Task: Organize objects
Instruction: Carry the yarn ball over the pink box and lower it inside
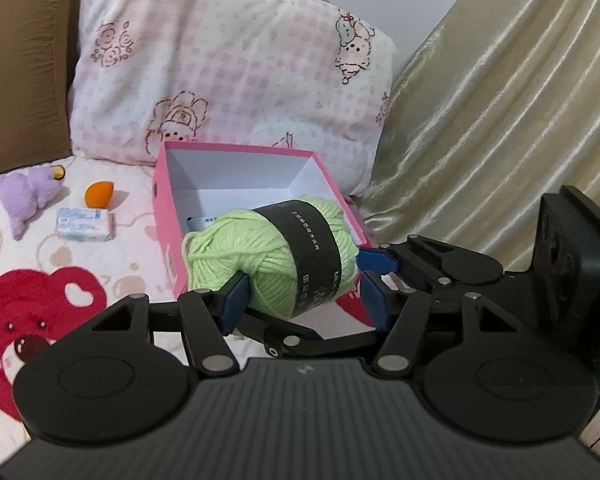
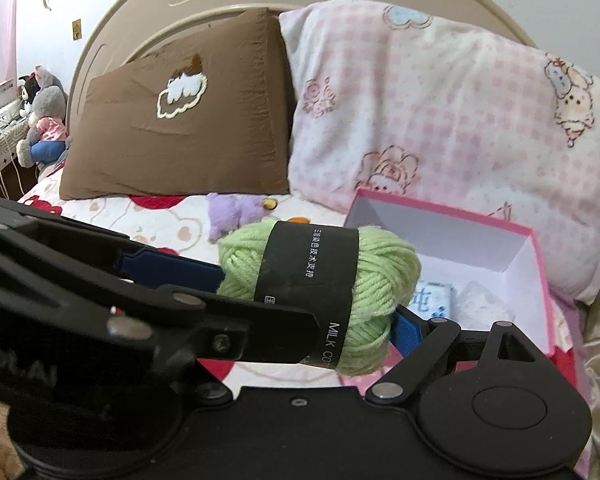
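Left wrist view, M: We logged the green yarn skein (image 1: pixel 260 264) aloft between the fingers (image 1: pixel 234 300) of the left gripper (image 1: pixel 304 300), with both blue pads closed against its flanks. Its long axis ran crosswise to those fingers, black band toward the right.

J: Agreed. And the pink box (image 1: pixel 162 208)?

M: We placed it straight ahead of the fingers and lower, standing open on the bed (image 1: pixel 40 256), just before the checked pillow (image 1: pixel 240 60). The skein overlapped the box's near wall in that view. We judged it hung above the near edge, not yet inside.

J: Right wrist view: we saw the right gripper (image 2: pixel 312 320) spread wide, one pad (image 2: pixel 406 328) tucked against the skein's right end. The opposite finger was hidden behind the left gripper's body. We judged a lengthwise hold, end to end, but only one contact showed.

M: So two grips at right angles on one skein. From that side, where did the box lie?

J: Ahead and to the right, with a small printed packet (image 2: pixel 434 300) and a white bundle (image 2: pixel 486 306) on its floor.

M: We judged the coming move as forward and down, both hands together. The skein's axis lay roughly along the near wall, so we expected it to fit without turning. Neither hand was clearly nearer.

J: Risk noted: landing on the packet. The far part of the floor showed bare.
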A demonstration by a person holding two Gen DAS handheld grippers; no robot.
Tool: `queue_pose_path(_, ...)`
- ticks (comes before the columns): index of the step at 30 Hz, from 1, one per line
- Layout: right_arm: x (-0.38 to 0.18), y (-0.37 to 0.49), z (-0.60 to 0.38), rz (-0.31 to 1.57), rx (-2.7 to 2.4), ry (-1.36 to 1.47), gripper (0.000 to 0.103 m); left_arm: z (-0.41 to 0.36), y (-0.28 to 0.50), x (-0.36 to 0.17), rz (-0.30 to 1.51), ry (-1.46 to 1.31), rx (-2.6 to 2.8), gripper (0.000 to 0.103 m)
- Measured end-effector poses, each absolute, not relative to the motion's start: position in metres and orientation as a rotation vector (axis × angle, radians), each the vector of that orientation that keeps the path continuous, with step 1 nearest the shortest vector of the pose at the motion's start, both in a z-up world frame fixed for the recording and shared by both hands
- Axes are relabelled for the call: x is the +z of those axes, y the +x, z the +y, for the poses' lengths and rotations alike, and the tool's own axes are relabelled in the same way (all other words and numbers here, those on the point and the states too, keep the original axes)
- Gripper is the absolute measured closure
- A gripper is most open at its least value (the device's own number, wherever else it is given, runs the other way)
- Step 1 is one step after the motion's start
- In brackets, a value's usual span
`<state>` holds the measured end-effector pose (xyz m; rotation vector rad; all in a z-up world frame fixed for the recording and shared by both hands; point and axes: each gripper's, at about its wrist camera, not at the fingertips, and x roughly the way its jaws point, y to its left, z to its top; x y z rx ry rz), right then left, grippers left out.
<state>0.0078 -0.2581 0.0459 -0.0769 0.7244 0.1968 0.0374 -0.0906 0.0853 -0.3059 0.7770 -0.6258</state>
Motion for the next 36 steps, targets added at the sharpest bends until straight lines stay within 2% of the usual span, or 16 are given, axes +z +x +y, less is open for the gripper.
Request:
queue_pose_path(9,0.059,0.032,-0.292,0.692,0.178,-0.062,0.014,-0.116,0.075,0.094,0.729,-0.349,-0.643,0.043)
queue_pose_path(20,0.056,0.074,-0.344,0.687,0.215,0.048,0.018,-0.151,0.147,0.072,0.797,-0.324,-0.584,0.043)
queue_pose_path(27,0.025,0.102,-0.372,0.725,0.249,0.143,0.022,-0.166,0.180,0.040,0.848,-0.311,-0.543,0.043)
queue_pose_path(36,-0.022,0.125,-0.396,0.800,0.246,0.211,0.033,-0.184,0.206,0.000,0.933,-0.298,-0.500,0.043)
